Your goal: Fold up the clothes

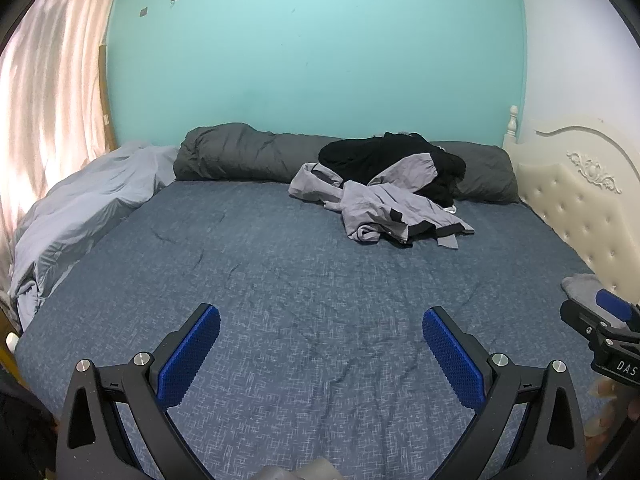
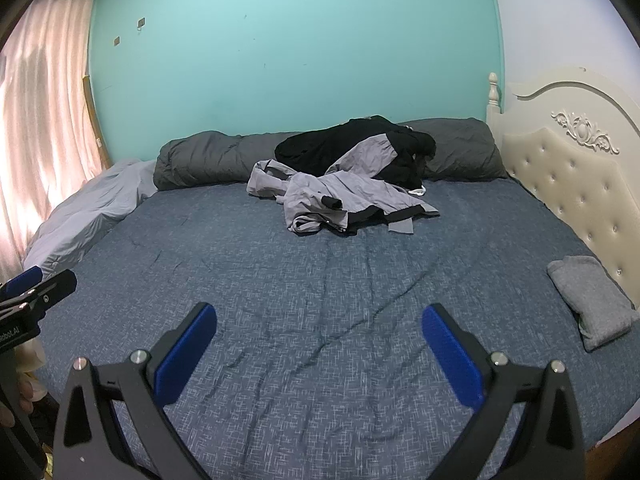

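Note:
A crumpled grey and black garment (image 1: 384, 208) (image 2: 344, 196) lies in a heap at the far side of the blue bed (image 1: 280, 280) (image 2: 320, 280), partly under a black garment (image 1: 384, 156) (image 2: 344, 144). A folded grey garment (image 2: 592, 300) (image 1: 580, 284) rests near the headboard on the right. My left gripper (image 1: 320, 320) is open over the near part of the bed, nothing between its blue pads. My right gripper (image 2: 318, 318) is open too, well short of the heap. Each gripper shows at the edge of the other's view.
A dark grey rolled duvet (image 1: 240, 156) (image 2: 208, 156) lies along the teal wall. A light grey blanket (image 1: 88, 208) (image 2: 92, 208) is bunched at the left by the pink curtain (image 1: 44, 100). The cream tufted headboard (image 1: 580, 200) (image 2: 572, 184) borders the right side.

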Available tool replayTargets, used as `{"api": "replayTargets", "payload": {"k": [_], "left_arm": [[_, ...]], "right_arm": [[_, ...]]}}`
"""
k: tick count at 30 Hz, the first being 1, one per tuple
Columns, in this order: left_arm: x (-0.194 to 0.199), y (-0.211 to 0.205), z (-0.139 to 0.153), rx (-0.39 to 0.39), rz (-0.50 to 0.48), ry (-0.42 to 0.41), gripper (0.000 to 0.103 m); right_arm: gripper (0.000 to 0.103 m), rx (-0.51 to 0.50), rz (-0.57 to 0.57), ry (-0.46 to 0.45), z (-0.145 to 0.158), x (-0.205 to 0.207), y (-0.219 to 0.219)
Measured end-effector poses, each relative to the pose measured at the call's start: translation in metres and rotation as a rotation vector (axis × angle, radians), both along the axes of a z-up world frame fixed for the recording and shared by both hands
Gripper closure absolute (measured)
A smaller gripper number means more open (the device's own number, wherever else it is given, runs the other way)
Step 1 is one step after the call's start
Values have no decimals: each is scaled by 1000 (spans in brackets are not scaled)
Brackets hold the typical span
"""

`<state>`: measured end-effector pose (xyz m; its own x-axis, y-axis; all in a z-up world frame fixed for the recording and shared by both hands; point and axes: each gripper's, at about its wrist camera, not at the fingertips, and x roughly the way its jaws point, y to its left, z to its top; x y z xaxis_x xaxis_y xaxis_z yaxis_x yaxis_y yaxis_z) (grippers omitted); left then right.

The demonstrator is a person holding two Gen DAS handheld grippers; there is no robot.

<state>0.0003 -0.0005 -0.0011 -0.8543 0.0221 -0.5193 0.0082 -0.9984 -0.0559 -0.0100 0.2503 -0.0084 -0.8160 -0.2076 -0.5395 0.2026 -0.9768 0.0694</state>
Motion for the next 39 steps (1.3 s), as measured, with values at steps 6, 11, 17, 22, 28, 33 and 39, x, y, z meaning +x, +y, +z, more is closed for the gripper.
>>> {"api": "replayTargets", "payload": {"k": [6,11,17,22,28,33,39], "left_arm": [[1,-2,-4,-4,4,0,0],[2,-3,-8,-7,7,1,0],[1,-5,-10,-5,17,-5,0],[1,-8,-11,5,22,-8,0],[4,-8,-13,7,23,-5,0],[5,-9,-11,7,24,-5,0],[5,-10,-8,6,24,-6,0]], "right_arm": [[0,-1,-1,-2,-1,1,-2],[0,-1,-2,-3,-2,1,-3],[0,-2,-3,-5,-4,2,-5],[0,-2,0,-5,-4,1,-4],[0,-2,0,-5,-4,1,-1],[0,-1,2,-2,-4,2,-1],[0,-2,5,-1,-2,1,0]]}}
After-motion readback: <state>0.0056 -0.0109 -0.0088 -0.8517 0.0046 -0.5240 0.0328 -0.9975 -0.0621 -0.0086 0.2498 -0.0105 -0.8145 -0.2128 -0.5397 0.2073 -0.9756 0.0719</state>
